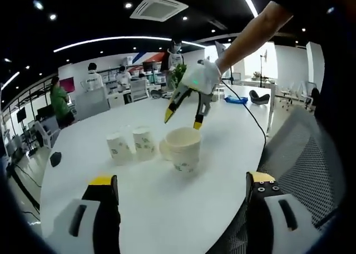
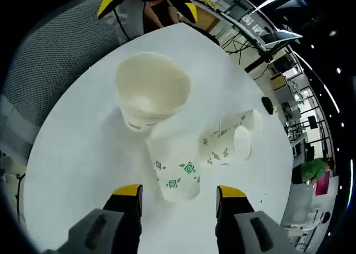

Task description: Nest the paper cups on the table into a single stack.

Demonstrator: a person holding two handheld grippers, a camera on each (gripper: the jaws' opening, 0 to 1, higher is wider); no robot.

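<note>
On the round white surface [image 1: 167, 193], a wide white paper cup stack [image 1: 182, 145] stands upright; two white green-printed paper cups [image 1: 135, 144] wait at nine o'clock. Right gripper [image 1: 183, 116] hovers above, fingers parted, empty; left gripper [image 1: 181, 201] open, empty. Approach the next cup's rim squarely.

Left gripper [image 1: 181, 190]: seen in its own view, two black jaws with yellow tips rising from the bottom edge, spread wide apart, nothing between them.
Right gripper [image 2: 179, 194]: in its own view, yellow-tipped jaws parted, pointing steeply down, gripping nothing.
Right gripper from the left gripper view [image 1: 183, 118]: hangs in the air, jaws pointing down and slightly apart, yellow tips at the ends.
Right hand [image 1: 202, 77]: white glove wrapped around the gripper's body.
Right arm [image 1: 253, 33]: bare forearm, stretching in from the upper right, angled down toward the hand.
</note>
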